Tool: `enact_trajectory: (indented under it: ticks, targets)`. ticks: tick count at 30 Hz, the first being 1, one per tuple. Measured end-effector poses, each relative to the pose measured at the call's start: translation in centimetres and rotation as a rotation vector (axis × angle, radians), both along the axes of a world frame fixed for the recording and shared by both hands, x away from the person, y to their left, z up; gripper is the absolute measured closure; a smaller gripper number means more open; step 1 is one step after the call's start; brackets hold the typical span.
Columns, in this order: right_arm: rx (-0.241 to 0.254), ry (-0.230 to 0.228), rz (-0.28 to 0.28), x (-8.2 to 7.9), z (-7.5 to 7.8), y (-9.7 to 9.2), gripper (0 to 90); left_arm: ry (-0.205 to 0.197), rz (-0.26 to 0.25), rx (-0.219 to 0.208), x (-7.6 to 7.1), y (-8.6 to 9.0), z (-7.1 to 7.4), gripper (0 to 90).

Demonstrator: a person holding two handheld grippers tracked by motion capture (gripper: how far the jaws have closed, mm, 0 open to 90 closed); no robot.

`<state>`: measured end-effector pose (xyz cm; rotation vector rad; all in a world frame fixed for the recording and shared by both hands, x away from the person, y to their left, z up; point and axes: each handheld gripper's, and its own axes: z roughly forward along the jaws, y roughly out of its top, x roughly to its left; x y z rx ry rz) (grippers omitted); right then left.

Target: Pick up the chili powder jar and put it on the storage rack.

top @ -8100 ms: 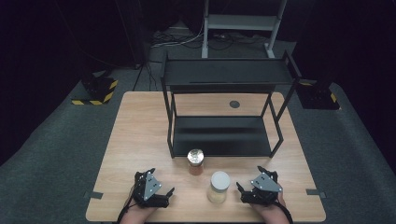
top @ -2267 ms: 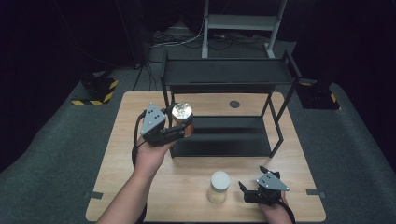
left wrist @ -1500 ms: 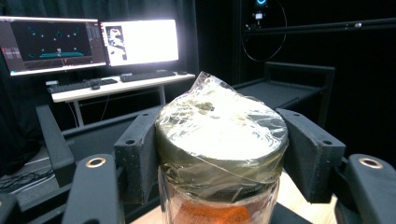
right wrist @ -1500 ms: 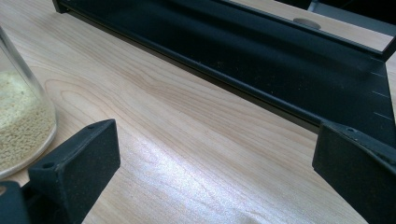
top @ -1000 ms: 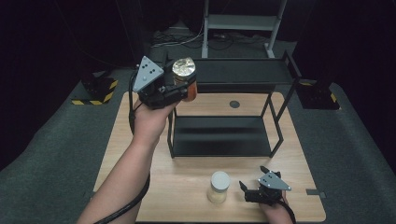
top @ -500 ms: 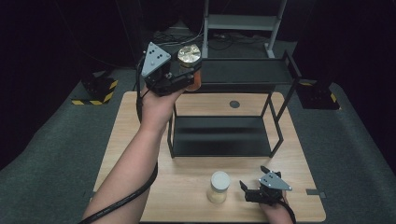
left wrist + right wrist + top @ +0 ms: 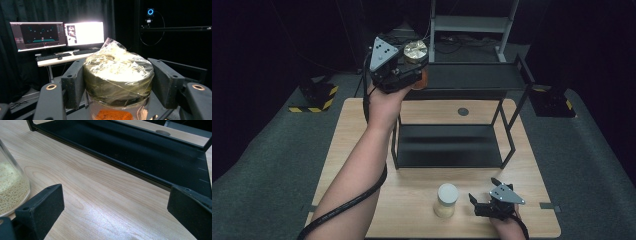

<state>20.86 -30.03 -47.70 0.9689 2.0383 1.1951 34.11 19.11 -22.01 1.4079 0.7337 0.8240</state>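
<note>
Jar (image 7: pixel 415 55) w/ gold lid, clenched in left tool (image 7: pixel 404 67), raised at top-shelf (image 7: pixel 472 77) left end. Right tool (image 7: pixel 482 202) spread, resting on table (image 7: pixel 362 130) beside pale jar (image 7: pixel 447 199). Risk: loose wrap on lid, could slip in jaws; could also clip shelf rim, tip on release.

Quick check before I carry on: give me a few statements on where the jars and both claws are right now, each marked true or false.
1. The left claw grips the gold-lidded jar by its lid. True.
2. That jar stands on the table. False: it is held up at the rack's top shelf.
3. The right claw is shut on the white-lidded jar. False: it is open, resting beside that jar.
4. The white-lidded jar sits on the table in front of the rack. True.
5. The rack's bottom shelf holds a jar. False: it is bare.
</note>
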Motion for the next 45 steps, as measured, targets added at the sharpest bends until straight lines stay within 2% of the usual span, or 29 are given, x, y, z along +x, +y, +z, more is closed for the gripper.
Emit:
enact_trajectory:
  ticks: [18,28,45]
  targets:
    - [0.011,0.002,0.001,0.0,0.0,-0.2,0.0,0.022,0.025,0.003,2.0,-0.9,-0.6,34.7]
    - [0.013,0.001,0.002,0.0,-0.1,-0.2,0.0,0.034,0.019,0.010,2.5,-1.5,-0.7,34.7]
    - [0.013,0.002,0.003,0.0,-0.1,-0.2,0.0,0.060,0.031,-0.009,3.2,-1.6,-0.8,34.3]
